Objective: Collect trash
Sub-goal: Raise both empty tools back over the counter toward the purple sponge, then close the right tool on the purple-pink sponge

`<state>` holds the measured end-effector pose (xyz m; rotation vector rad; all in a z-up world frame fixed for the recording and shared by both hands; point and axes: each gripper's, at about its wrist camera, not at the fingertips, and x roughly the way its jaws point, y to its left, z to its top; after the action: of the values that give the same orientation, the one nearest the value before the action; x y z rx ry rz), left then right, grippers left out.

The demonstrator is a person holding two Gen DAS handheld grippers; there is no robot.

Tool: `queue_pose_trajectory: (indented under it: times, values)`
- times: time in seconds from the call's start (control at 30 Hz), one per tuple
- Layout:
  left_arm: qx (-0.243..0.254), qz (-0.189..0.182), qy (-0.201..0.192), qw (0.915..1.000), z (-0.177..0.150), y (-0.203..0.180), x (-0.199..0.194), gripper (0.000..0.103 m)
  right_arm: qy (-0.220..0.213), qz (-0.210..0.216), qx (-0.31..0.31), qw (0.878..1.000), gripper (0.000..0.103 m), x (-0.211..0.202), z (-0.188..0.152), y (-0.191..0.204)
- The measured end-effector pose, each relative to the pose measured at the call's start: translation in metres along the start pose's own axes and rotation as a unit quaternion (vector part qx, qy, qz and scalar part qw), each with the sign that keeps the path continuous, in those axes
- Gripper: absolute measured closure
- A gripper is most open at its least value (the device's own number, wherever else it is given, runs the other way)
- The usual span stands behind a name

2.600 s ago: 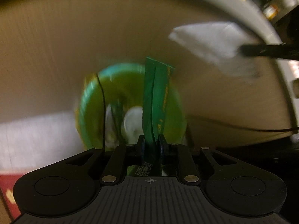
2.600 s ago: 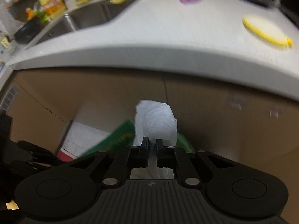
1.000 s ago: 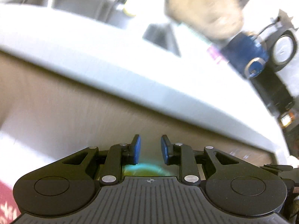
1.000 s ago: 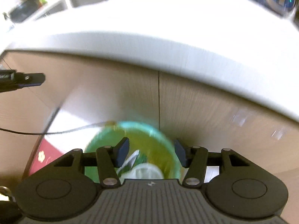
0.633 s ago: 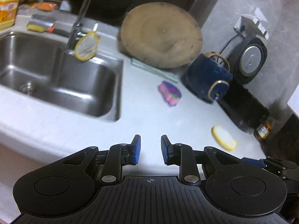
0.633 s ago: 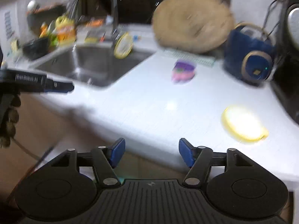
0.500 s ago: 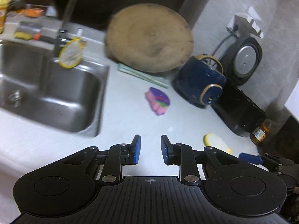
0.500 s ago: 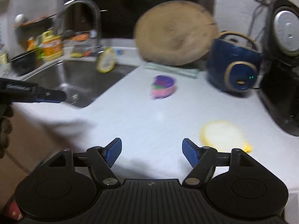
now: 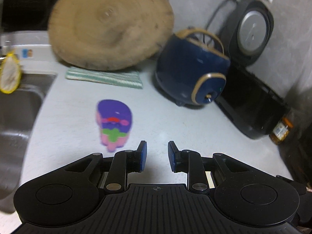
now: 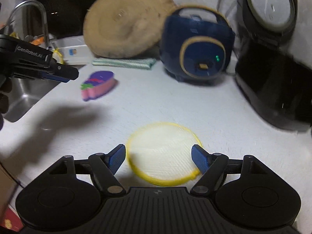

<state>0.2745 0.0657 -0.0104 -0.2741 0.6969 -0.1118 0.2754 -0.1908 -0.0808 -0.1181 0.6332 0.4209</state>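
both cameras sit low above the white countertop, each looking forward along its gripper toward the back wall. the left view aims further left, catching the steel sink. the 2 views share the round wooden board, the navy rounded appliance and the purple-and-pink sponge.

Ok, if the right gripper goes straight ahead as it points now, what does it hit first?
Most likely the yellow-rimmed round pad on the counter: it lies right between the right gripper's open fingers. Height above it is unclear.
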Motion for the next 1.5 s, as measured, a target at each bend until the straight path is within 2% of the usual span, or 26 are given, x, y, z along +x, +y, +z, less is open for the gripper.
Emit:
queue_pose_trajectory:
  times: [0.13, 0.33, 0.5, 0.63, 0.67, 0.9, 1.17, 1.3, 1.5]
  values:
    - [0.013, 0.008, 0.014, 0.9998, 0.004, -0.006, 0.027, 0.076, 0.019, 0.001, 0.024, 1.0, 0.028, 0.022, 0.0, -0.019]
    - [0.015, 0.079, -0.004, 0.9968, 0.021, 0.015, 0.051, 0.076, 0.016, 0.002, 0.034, 0.999, 0.028, 0.045, 0.009, -0.035]
    - [0.027, 0.132, -0.016, 0.9908, 0.045, 0.031, 0.078, 0.076, 0.018, 0.011, 0.033, 0.999, 0.028, 0.057, 0.018, -0.034]
    - [0.034, 0.155, 0.009, 0.9873, 0.053, 0.033, 0.103, 0.076, 0.019, 0.015, 0.03, 0.999, 0.028, 0.057, 0.019, -0.034]
    - [0.035, 0.157, 0.004, 0.987, 0.054, 0.034, 0.108, 0.076, 0.019, 0.017, 0.031, 0.999, 0.027, 0.058, 0.019, -0.035]
    - [0.041, 0.147, 0.009, 0.9882, 0.061, 0.028, 0.119, 0.074, 0.021, 0.018, 0.044, 0.999, 0.027, 0.056, 0.018, -0.041]
    - [0.035, 0.075, 0.024, 0.9963, 0.042, 0.016, 0.097, 0.074, 0.024, 0.018, 0.034, 0.999, 0.027, 0.055, 0.021, -0.036]
    - [-0.001, 0.037, 0.029, 0.9989, 0.03, 0.016, 0.079, 0.074, 0.02, 0.019, 0.022, 0.999, 0.027, 0.052, 0.029, -0.03]
    - [-0.057, 0.065, -0.005, 0.9962, 0.011, 0.028, 0.024, 0.074, -0.006, 0.035, -0.01, 0.999, 0.023, 0.053, 0.051, -0.009]
